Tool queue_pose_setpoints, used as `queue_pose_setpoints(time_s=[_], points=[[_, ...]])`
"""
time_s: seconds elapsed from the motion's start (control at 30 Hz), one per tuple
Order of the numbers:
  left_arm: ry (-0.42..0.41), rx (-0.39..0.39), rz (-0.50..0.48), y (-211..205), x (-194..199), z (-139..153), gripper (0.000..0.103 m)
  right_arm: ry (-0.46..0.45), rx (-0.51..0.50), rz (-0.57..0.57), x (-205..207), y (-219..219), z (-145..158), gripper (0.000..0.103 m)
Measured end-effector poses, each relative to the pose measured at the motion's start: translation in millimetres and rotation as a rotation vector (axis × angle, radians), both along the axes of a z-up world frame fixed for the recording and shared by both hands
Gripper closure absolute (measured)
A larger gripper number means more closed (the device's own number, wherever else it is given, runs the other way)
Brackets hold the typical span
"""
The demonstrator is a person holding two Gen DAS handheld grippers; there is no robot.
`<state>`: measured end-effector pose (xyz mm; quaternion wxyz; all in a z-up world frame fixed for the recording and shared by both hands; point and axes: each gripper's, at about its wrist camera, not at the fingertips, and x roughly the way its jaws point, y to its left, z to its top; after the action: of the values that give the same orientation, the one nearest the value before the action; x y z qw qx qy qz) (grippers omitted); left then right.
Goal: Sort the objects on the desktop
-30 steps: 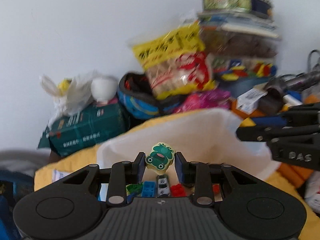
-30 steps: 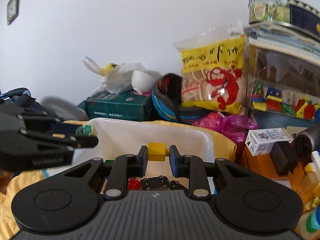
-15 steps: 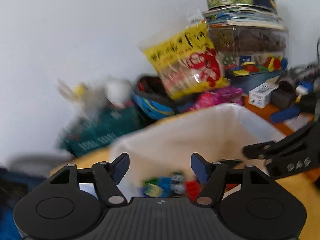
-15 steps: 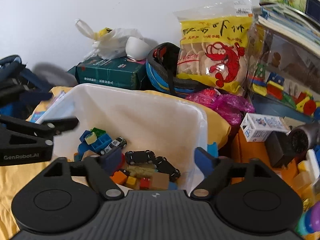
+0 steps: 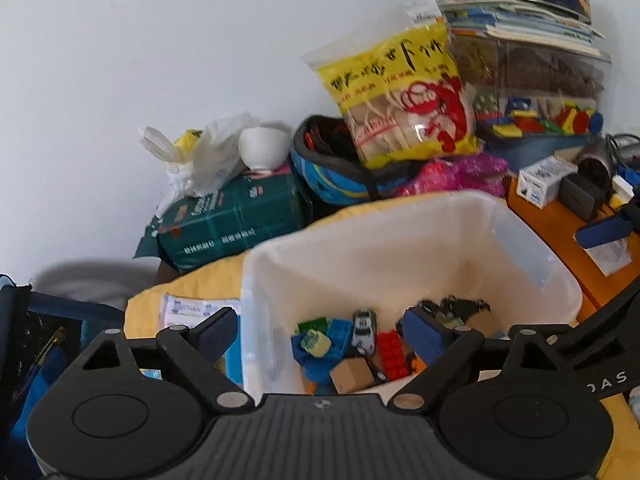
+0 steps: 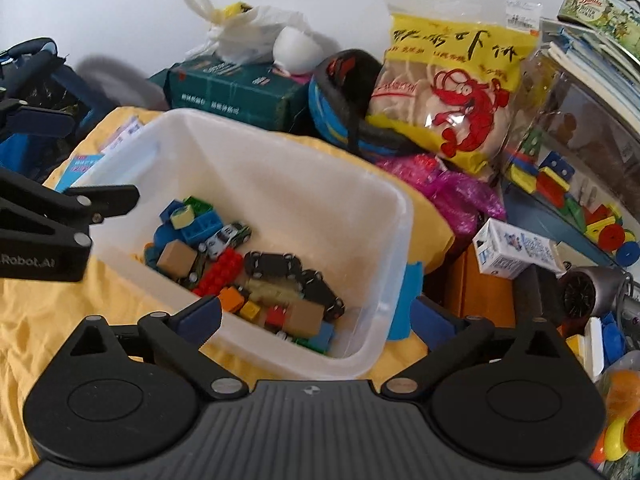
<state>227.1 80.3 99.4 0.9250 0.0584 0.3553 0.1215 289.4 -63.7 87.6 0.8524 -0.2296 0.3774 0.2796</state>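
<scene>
Both pieces dropped: left gripper (image 5: 322, 334), right gripper (image 6: 316, 320) spread empty over translucent plastic bin (image 6: 400, 216) of studded bricks (image 6: 220, 266)

The left tongs (image 5: 320, 334) are wide open and hold nothing. The right tongs (image 6: 316, 322) are wide open and empty too.

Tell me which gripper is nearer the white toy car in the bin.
Left. The left gripper hangs open right over the white toy car; the right gripper is open at the bin's near rim, farther off.
</scene>
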Motion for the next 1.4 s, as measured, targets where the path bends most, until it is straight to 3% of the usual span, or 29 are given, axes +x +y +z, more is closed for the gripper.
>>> queue_pose_setpoints(time_s=[0.23,0.4,0.53,1.4], points=[[0.042,-0.006,0.007,-10.5,0.0,-0.8,0.011,0.008,0.007,-0.011,-4.3,0.2,1.6,0.000],[0.033,-0.069,-0.010,-12.3,-1.4,1.1,0.011,0.013,0.011,-0.017,-6.1,-0.3,0.2,0.000],[0.002,-0.045,-0.015,-16.4,-4.3,2.8,0.011,0.010,0.020,-0.027,-8.0,-2.5,-1.1,0.000],[-0.003,-0.018,-0.021,-24.0,-9.4,3.9,0.011,0.025,0.037,-0.048,-12.4,-10.5,-8.1,0.000]])
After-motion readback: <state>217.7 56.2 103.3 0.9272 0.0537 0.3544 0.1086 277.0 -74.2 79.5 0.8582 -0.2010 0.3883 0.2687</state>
